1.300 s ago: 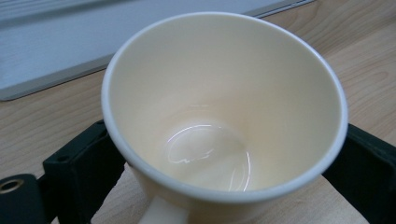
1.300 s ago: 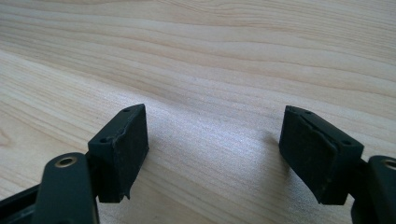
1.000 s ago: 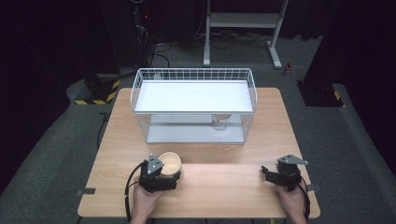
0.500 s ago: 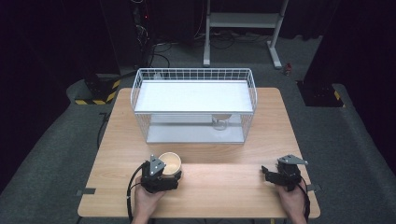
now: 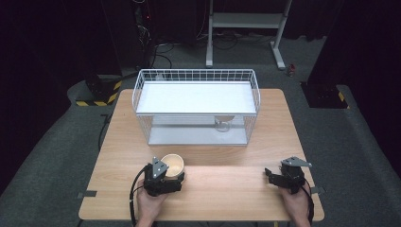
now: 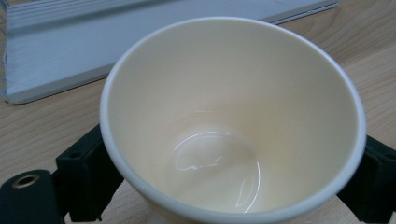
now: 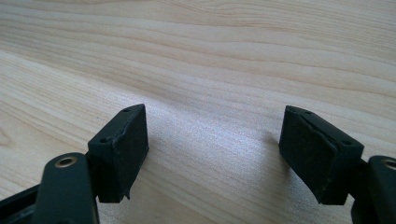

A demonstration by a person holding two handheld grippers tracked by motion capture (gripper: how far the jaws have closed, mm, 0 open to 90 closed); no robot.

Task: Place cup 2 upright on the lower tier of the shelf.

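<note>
A cream paper cup (image 6: 233,121) stands upright at the near left of the wooden table (image 5: 227,189), in front of the white wire basket (image 5: 196,106) that sits at the far middle. The left gripper (image 5: 172,177) is clamped on the cup, one black jaw pressed against each side of its wall (the inside is glossy and bare). At the near right, the right gripper (image 7: 215,154) rests low over bare wood with its jaws apart, holding nothing.
</note>
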